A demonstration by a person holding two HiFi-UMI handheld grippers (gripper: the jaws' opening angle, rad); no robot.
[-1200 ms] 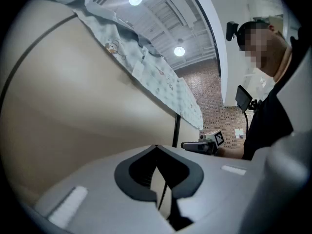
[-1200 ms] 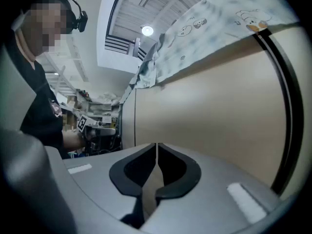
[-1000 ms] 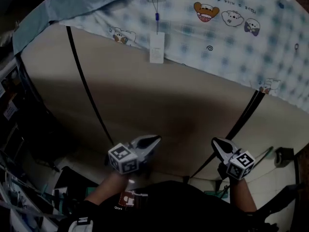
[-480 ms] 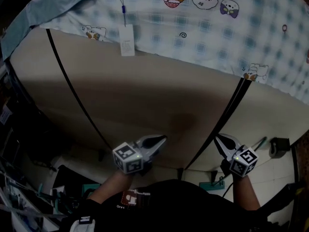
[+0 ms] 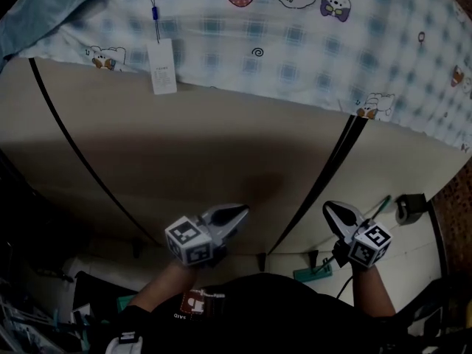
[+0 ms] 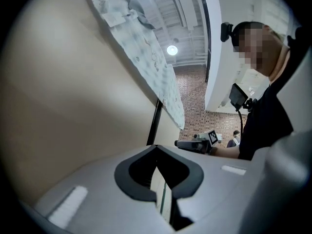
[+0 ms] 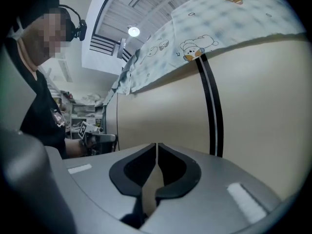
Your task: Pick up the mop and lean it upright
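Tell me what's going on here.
A person faces the beige bed side, which is draped with a checked cartoon sheet. The left gripper and right gripper are both shut and empty, held out toward it. A green flat piece, possibly the mop's head, lies untouched on the floor on the person's right.

a checked cartoon sheet (image 5: 295,46) drapes over the top of a beige mattress (image 5: 221,146) with black bands (image 5: 325,169). a white tag (image 5: 162,66) hangs against it; brick wall (image 6: 195,101) beyond it, round ceiling lights (image 6: 171,50) above.
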